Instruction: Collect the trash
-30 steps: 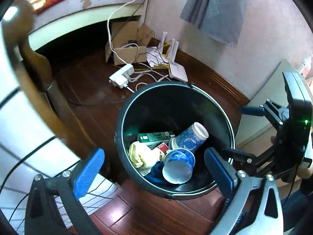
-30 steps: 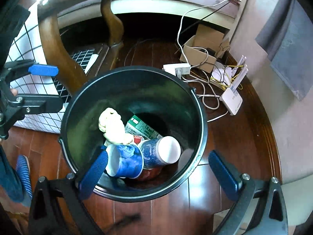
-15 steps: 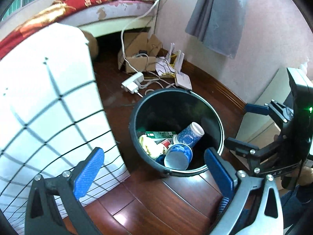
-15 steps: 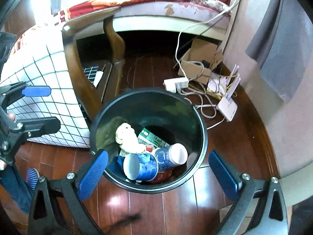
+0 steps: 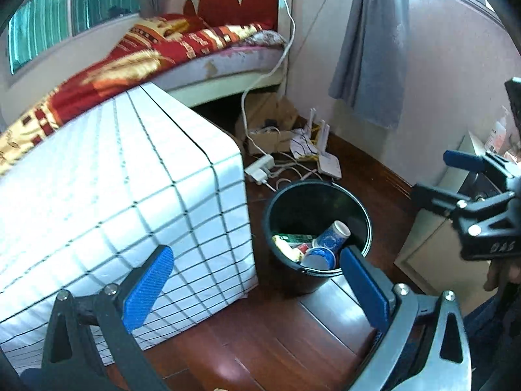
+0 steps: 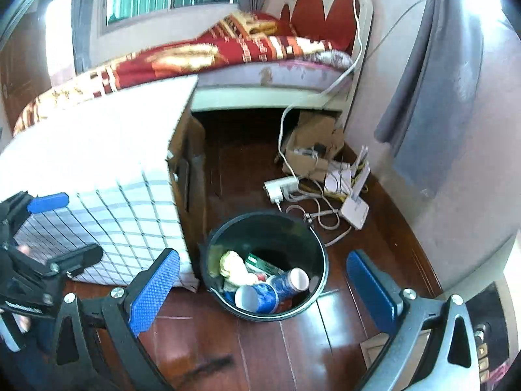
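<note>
**Both grippers pulled up and away from the bin**

Since a second ago both cameras have risen and backed off: the black bin (image 5: 317,234) that filled each view now sits small and low, and the bed (image 5: 182,49) and the table under its checked cloth (image 5: 130,195) have come into sight. Left gripper (image 5: 257,286) and right gripper (image 6: 263,290) both stand wide apart at the fingers, with nothing between them.

What trash can be seen lies inside the bin: two blue paper cups (image 6: 270,288) on their sides, a green packet (image 6: 260,262) and a crumpled yellowish wad (image 6: 232,265). No loose trash shows on the wooden floor (image 5: 276,342); the white power strip (image 6: 281,187) and router (image 6: 355,208) near the wall look like fixtures, not litter.

Seen from either wrist, the bin lies straight ahead and below, roughly centred between the fingers, beside the table's corner. In the right view it sits a little closer to centre, so the right hand seems marginally better placed, though the collecting looks largely finished
</note>
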A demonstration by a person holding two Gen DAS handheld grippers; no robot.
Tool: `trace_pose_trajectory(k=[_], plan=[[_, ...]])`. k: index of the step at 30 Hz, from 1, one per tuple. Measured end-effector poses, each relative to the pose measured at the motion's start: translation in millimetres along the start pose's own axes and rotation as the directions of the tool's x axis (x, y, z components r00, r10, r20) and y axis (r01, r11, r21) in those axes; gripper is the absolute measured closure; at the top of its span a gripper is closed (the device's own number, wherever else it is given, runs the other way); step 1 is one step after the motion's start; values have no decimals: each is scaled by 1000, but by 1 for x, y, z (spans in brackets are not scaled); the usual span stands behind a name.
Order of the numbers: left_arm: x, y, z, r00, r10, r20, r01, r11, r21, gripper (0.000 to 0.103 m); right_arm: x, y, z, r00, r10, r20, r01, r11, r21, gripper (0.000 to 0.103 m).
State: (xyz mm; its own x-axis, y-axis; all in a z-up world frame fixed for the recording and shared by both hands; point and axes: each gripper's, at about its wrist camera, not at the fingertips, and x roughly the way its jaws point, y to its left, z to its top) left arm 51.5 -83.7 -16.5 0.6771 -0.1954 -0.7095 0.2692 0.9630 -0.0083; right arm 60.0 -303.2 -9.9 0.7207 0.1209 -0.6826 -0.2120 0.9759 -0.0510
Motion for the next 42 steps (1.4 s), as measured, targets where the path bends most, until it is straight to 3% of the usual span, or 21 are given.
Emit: trace_pose_trajectory(k=[11, 21, 25, 30, 42], plan=[[-81, 1, 2, 996, 11, 94, -10, 1000, -6, 0, -95, 33, 14, 997, -17, 77, 14, 999, 32, 0], [-143, -10, -3, 979, 4, 204, 2, 1000, -25, 0, -165, 39, -3, 989, -55, 137, 46, 996, 70, 0], [-155, -12, -6, 971, 30, 236, -28, 1000, -13, 0, -187, 40, -1, 984, -60, 168, 49, 997, 66, 0], [-159, -5, -4, 969, 32, 246, -25, 999, -28, 0, -199, 47, 3, 979, -51, 197, 40, 997, 63, 0], [-156, -7, -8, 971, 22, 236, -18, 1000, -20, 0, -193, 47, 1, 982, -58, 178, 47, 997, 62, 0]])
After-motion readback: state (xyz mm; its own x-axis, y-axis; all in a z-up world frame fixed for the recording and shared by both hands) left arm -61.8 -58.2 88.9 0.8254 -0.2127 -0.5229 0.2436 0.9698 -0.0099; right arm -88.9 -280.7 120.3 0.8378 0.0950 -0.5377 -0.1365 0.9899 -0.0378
